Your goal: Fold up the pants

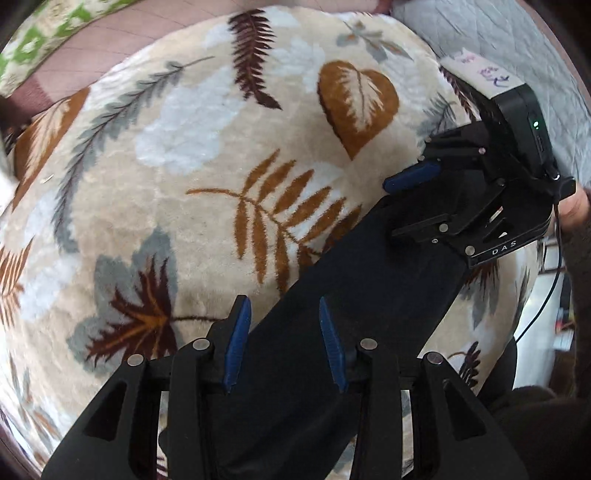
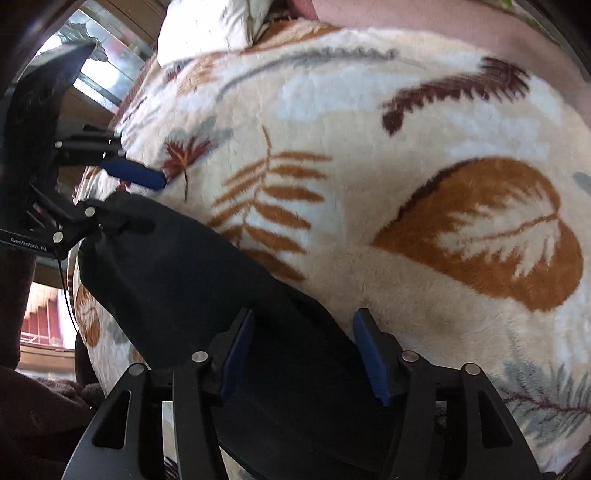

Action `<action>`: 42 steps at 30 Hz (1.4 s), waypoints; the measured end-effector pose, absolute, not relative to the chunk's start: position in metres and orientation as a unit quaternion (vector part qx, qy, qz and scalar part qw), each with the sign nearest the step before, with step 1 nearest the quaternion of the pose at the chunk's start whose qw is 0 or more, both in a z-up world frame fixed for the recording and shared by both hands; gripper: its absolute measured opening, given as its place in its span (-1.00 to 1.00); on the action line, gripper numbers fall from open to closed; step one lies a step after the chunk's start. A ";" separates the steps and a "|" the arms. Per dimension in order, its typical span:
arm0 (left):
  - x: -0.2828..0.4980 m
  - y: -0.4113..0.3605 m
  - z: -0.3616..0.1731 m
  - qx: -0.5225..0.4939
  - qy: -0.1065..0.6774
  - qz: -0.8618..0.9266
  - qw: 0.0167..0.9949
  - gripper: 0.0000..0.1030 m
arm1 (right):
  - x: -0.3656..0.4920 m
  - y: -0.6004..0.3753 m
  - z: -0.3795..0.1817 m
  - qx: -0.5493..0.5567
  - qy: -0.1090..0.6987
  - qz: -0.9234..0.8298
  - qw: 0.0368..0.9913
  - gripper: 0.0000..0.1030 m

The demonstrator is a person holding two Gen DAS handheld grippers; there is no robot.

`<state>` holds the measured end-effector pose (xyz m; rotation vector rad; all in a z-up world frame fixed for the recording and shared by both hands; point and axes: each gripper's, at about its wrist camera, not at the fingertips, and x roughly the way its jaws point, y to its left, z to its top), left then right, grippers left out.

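Pants [image 1: 343,295], black, lie as a long dark band across a leaf-print blanket [image 1: 184,155], running from the near edge of the blanket out toward its right side in the left wrist view. Both ends sit between gripper fingers.

Left gripper [image 1: 284,343]: blue pads [image 1: 238,343] spread, black cloth lying in the gap between them and passing under the frame. From the right wrist view the left gripper [image 2: 122,192] shows at the far end of the band, one blue pad above the bunched cloth, the black lower linkage against it (whether cloth is truly pinched there cannot be told).

Right gripper [image 2: 306,350]: pads apart, fabric filling the space between them. In the left wrist view the right gripper [image 1: 413,192] sits at the band's far end with one blue finger above the cloth and the lower one hidden by fabric.

Around: blanket is cream plush with rust, grey and maroon leaves, a big rust heart-shaped leaf [image 1: 356,105] beyond the pants. Pale grey quilted cover [image 1: 517,55] past the blanket's far right corner. Green-and-white patterned cloth [image 1: 48,40] at the far left. Thin black cable [image 1: 546,288] hangs off the right gripper's body. White pillow [image 2: 207,26] and a window [image 2: 107,62] beyond the blanket's far left edge in the right wrist view.
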<state>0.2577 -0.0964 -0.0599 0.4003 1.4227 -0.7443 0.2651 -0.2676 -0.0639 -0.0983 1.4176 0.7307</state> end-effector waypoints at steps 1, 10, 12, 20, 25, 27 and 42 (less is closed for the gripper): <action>0.257 -0.099 -0.062 0.184 0.633 -0.338 0.672 -0.29 | 0.264 -0.267 -0.064 -0.048 0.632 0.331 0.699 0.13; 0.244 -0.122 -0.078 0.254 0.613 -0.384 0.642 -0.29 | 0.257 -0.263 -0.059 -0.069 0.609 0.362 0.702 -0.36; 0.240 -0.128 -0.088 0.273 0.618 -0.382 0.631 -0.27 | 0.256 -0.264 -0.059 -0.073 0.606 0.363 0.704 -0.43; 0.219 -0.131 -0.092 0.288 0.583 -0.346 0.677 -0.49 | 0.255 -0.267 -0.053 -0.059 0.608 0.370 0.700 -0.46; 0.204 -0.132 -0.091 0.294 0.572 -0.336 0.688 -0.51 | 0.273 -0.279 -0.055 -0.025 0.603 0.338 0.722 -0.47; 0.201 -0.130 -0.091 0.287 0.575 -0.336 0.688 -0.51 | 0.273 -0.275 -0.060 -0.033 0.614 0.338 0.713 -0.47; 0.220 -0.112 -0.089 0.264 0.588 -0.335 0.687 -0.51 | 0.262 -0.287 -0.061 -0.033 0.627 0.337 0.701 -0.32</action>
